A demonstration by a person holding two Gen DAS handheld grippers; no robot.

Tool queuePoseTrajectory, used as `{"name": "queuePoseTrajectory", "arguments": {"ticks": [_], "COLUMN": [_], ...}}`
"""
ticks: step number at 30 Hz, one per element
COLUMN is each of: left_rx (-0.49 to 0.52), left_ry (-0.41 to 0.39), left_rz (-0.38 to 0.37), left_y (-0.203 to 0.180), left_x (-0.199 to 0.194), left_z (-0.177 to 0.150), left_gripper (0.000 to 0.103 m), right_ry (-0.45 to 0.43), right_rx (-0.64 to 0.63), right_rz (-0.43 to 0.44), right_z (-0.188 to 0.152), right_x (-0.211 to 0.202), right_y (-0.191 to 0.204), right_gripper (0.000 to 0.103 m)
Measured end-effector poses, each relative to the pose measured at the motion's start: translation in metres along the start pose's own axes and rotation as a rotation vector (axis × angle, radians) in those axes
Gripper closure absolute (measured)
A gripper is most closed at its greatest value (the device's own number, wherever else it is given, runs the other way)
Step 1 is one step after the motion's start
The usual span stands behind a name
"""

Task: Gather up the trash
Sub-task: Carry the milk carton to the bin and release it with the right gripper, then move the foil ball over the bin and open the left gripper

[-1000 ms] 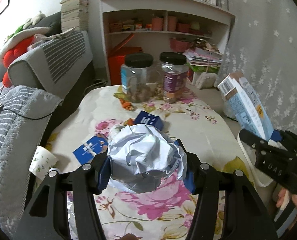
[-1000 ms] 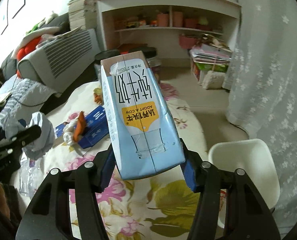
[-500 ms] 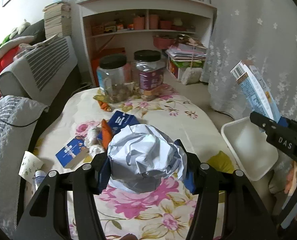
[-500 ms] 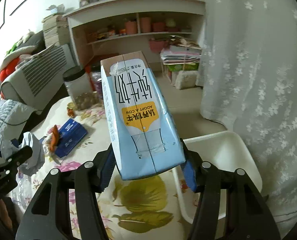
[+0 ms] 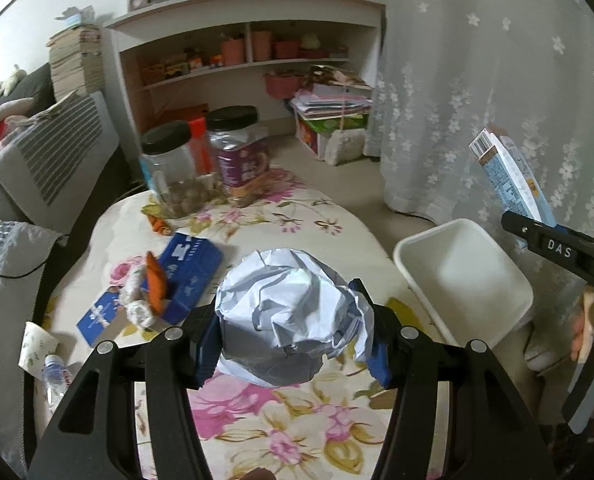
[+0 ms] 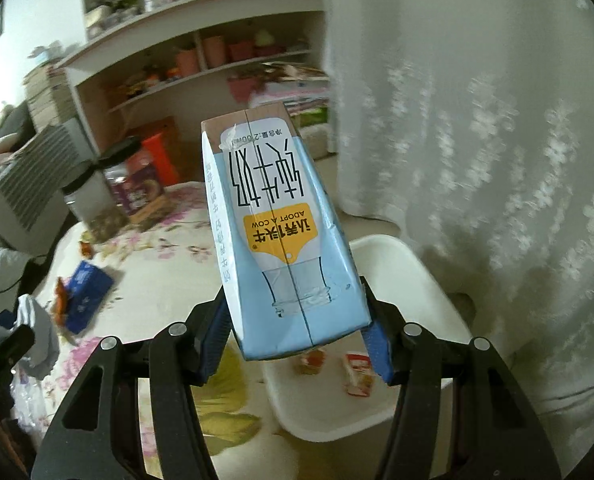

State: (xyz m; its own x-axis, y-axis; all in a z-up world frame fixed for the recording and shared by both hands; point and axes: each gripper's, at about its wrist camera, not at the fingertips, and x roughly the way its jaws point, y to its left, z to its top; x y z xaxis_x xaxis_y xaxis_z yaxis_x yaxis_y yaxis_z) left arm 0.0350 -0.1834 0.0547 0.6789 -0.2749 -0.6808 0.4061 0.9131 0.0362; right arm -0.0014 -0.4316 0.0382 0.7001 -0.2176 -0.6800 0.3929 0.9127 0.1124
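My left gripper [image 5: 291, 344] is shut on a crumpled ball of white paper [image 5: 289, 308], held above the flowered table [image 5: 281, 216]. My right gripper [image 6: 297, 340] is shut on a light blue milk carton [image 6: 277, 240], held over the near edge of a white bin [image 6: 413, 276] at the table's right side. The bin holds a couple of small red wrappers [image 6: 357, 368]. In the left wrist view the bin [image 5: 461, 280] is to the right, with the carton [image 5: 513, 176] and the right gripper above its far side.
On the table lie blue boxes [image 5: 189, 272], an orange wrapper [image 5: 155, 284], a paper cup [image 5: 37, 344], a plastic bottle [image 5: 55, 376] and two black-lidded jars [image 5: 205, 160]. A sofa [image 5: 37, 160] is left, shelves [image 5: 249, 60] behind, a curtain [image 5: 497, 80] right.
Both grippers have swung to the right with their loads. The white bin has come into fuller view, and the carton now hangs over its near edge.
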Motion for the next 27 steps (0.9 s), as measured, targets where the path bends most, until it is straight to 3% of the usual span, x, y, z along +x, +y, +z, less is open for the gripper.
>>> {"name": "queuePoseTrajectory", "arguments": {"ticks": [7, 8, 10, 19, 27], "left_rx": [0.056, 0.059, 0.059, 0.118, 0.154], "left_ry": [0.001, 0.002, 0.008, -0.002, -0.006], "left_rz": [-0.045, -0.053, -0.076, -0.142, -0.192], "left_y": [-0.043, -0.049, -0.063, -0.129, -0.175], "left_x": [0.012, 0.014, 0.019, 0.03, 0.038], "left_z": [0.01, 0.012, 0.016, 0.036, 0.052], "left_gripper": [0.046, 0.046, 0.046, 0.046, 0.046], "right_ry": [0.022, 0.022, 0.022, -0.032, -0.045], "right_rx": [0.068, 0.084, 0.117, 0.223, 0.346], "right_rz": [-0.057, -0.064, -0.076, -0.087, -0.144], "right_z": [0.001, 0.002, 0.004, 0.01, 0.004], "right_x": [0.003, 0.003, 0.002, -0.016, -0.028], "right_y": [-0.044, -0.05, -0.062, -0.106, -0.154], "right_gripper": [0.047, 0.046, 0.031, 0.021, 0.018]}}
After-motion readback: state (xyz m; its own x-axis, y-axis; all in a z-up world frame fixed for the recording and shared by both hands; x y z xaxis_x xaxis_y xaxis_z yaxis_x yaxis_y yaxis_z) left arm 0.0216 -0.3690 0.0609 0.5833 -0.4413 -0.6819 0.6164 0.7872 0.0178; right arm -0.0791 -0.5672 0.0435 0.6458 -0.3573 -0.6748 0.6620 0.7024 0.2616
